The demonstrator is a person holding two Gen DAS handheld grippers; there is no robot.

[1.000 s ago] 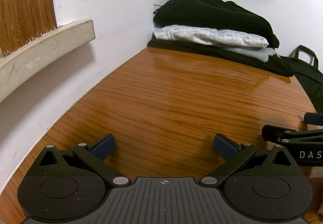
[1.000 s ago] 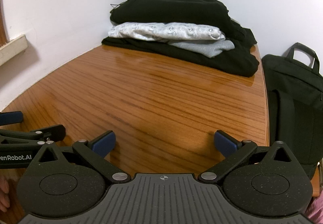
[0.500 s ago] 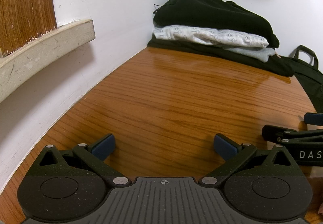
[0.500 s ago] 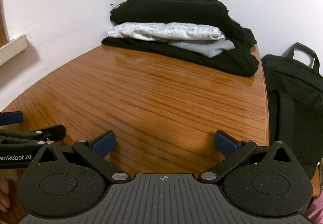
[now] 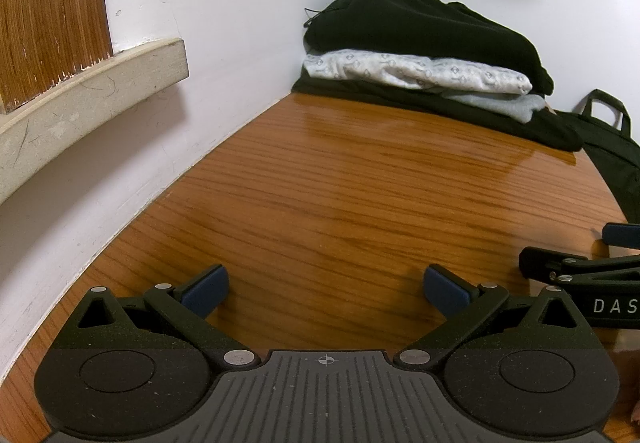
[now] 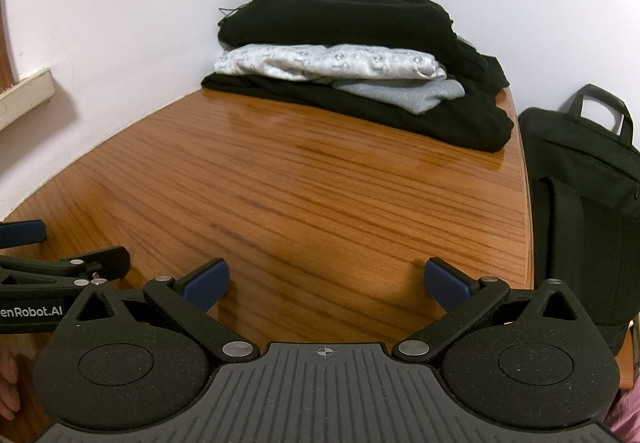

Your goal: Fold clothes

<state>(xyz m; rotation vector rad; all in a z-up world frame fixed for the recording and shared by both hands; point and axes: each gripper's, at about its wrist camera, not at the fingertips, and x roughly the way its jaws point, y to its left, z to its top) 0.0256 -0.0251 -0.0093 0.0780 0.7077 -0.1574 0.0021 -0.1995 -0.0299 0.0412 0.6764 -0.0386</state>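
Note:
A stack of folded clothes [image 5: 420,59] [image 6: 352,59] sits at the far corner of the wooden table [image 5: 340,195] [image 6: 300,195]: a black garment on top, a white patterned one [image 6: 332,63] and a grey one [image 6: 404,95] under it, a black one at the bottom. My left gripper [image 5: 326,289] is open and empty, low over the near table. My right gripper [image 6: 326,283] is open and empty beside it. Each gripper shows at the edge of the other's view.
White walls close the table on the left and far sides. A beige ledge [image 5: 80,107] juts from the left wall. A black bag [image 6: 584,203] stands off the table's right edge, also in the left wrist view [image 5: 616,151].

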